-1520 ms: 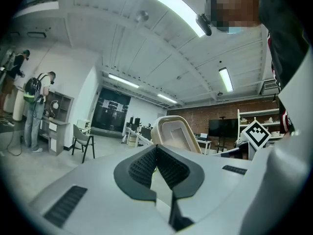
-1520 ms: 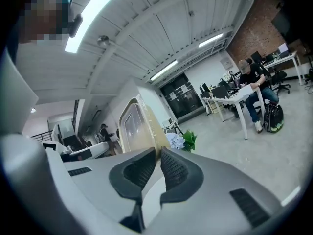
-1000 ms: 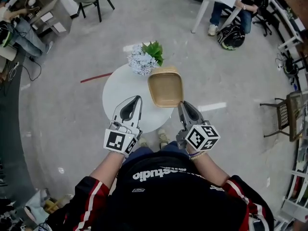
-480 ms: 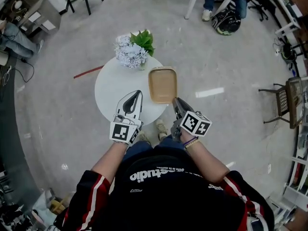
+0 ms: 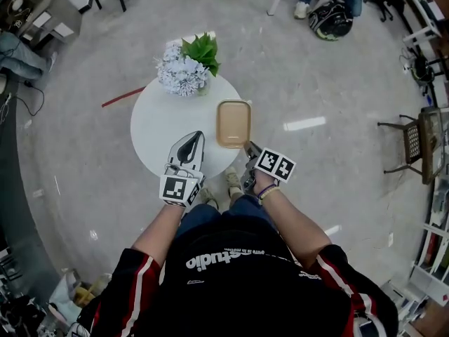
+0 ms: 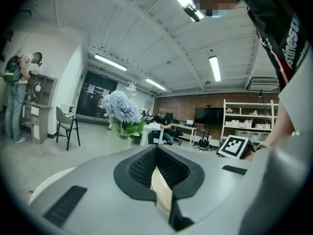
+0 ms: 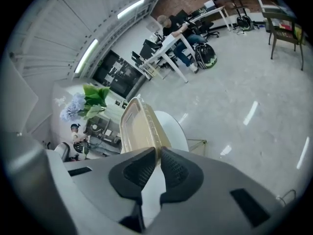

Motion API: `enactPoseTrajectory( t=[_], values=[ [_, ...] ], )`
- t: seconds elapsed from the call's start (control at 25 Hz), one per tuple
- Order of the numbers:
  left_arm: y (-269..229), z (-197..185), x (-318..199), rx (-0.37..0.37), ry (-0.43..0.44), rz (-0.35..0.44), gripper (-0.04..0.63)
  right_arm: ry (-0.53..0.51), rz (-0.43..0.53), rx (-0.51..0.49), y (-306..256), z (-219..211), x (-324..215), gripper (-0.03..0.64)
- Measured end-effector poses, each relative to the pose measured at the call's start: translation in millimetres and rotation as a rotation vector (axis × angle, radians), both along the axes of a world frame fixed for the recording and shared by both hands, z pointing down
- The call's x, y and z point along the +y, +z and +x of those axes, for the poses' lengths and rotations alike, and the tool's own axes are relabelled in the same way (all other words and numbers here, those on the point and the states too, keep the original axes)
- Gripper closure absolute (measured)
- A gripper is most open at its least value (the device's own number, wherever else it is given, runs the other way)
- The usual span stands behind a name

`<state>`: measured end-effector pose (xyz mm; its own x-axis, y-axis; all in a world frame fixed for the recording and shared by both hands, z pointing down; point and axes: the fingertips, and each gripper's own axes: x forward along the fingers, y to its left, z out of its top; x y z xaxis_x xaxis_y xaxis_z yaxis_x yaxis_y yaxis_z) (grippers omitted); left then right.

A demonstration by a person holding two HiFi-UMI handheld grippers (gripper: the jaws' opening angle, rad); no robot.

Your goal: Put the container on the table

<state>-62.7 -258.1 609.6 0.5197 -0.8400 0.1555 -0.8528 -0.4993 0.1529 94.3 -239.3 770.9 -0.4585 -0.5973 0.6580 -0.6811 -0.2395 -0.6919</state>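
A tan, shallow rectangular container [image 5: 233, 121] hangs over the right part of the round white table [image 5: 161, 125]. My right gripper [image 5: 247, 146] is shut on the middle of its near rim. In the right gripper view the rim [image 7: 137, 126] runs up from between the pads [image 7: 157, 153], with the table top [image 7: 171, 126] behind it. Whether the container's base touches the table I cannot tell. My left gripper [image 5: 195, 137] hovers over the table's near edge, left of the container. Its tips [image 6: 156, 148] meet and hold nothing.
A vase of pale blue flowers with green leaves [image 5: 184, 69] stands at the table's far edge. Grey floor surrounds the table, with a red strip [image 5: 123, 97] at the left. A backpack [image 5: 330, 21] and a seated person's legs lie far ahead, and a chair [image 5: 421, 146] stands at the right.
Both grippers have sunk toward the table, and the container has come down with the right one. The container has levelled out over the table's right side.
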Motion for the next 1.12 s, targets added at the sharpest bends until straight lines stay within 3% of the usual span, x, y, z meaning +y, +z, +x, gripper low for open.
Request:
enactPoseTrajectory(
  t=[0.28, 0.56, 1.0, 1.12],
  values=[
    [13.3, -4.6, -4.5, -0.008, -0.014, -0.021, 0.572, 0.046, -0.128, -0.051, 57.8, -3.7, -7.2, 0.566],
    [18.2, -8.5, -3.9, -0.018, -0.032, -0.046, 0.572, 0.078, -0.205, -0.114, 80.4, -7.9, -6.6, 0.566],
    [16.1, -13.5, -3.2, -0.027, -0.042, -0.058, 0.572, 0.095, -0.241, -0.162, 87.3, -10.3, -10.3, 0.555],
    [9.8, -16.5, -1.0, -0.036, -0.043, -0.049, 0.572, 0.087, -0.234, -0.173, 82.5, -8.5, -11.7, 0.52]
  ],
)
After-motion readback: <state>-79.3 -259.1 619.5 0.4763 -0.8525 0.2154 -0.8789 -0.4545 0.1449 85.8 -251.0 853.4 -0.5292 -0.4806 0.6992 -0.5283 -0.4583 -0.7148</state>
